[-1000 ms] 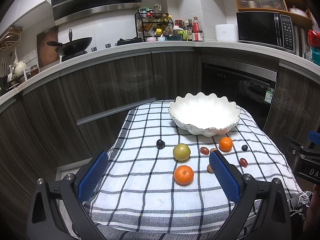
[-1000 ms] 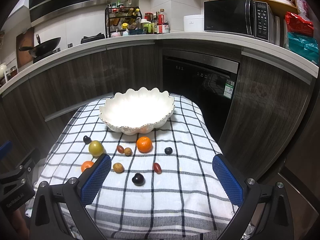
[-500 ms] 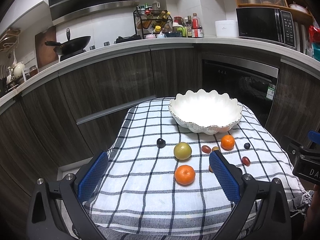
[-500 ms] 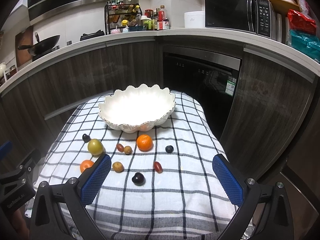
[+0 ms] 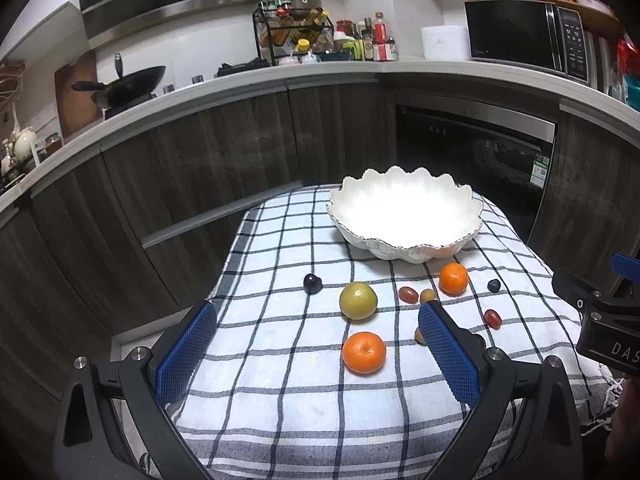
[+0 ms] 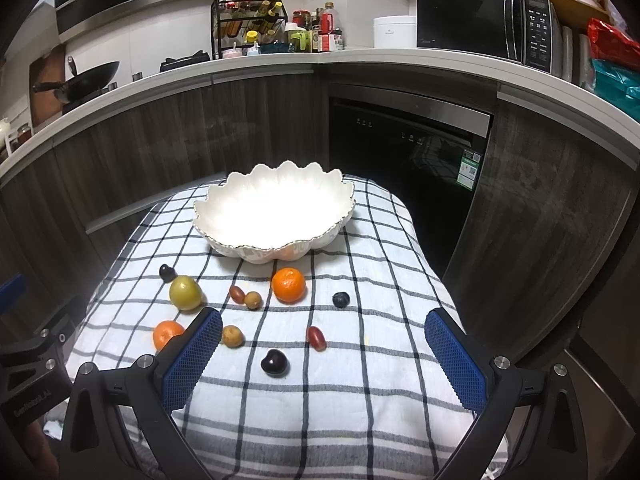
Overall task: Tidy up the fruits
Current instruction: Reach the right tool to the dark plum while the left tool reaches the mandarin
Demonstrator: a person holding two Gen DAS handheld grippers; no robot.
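A white scalloped bowl (image 5: 404, 216) (image 6: 276, 212) stands empty at the far end of a checked cloth (image 5: 280, 360) (image 6: 360, 380). In front of it lie a yellow-green fruit (image 5: 358, 300) (image 6: 185, 292), two oranges (image 5: 364, 352) (image 5: 453, 278) (image 6: 288, 285) (image 6: 166, 333), dark plums (image 5: 312, 283) (image 6: 274, 362), a blueberry (image 6: 341, 299) and small red and brown fruits (image 6: 316, 337) (image 6: 233, 336). My left gripper (image 5: 316, 346) is open and empty, short of the near orange. My right gripper (image 6: 324, 350) is open and empty, with the dark plum between its fingers.
Dark cabinet fronts and a black oven door (image 6: 404, 160) stand behind the table. The counter above holds a microwave (image 6: 480, 28), a bottle rack (image 6: 250, 28) and a wok (image 5: 124, 84). The cloth's edges drop off at left and right.
Both grippers have crept slightly forward and tilted; the bowl and fruits sit a little differently in frame. The fruits have not moved. Both grippers stay open.
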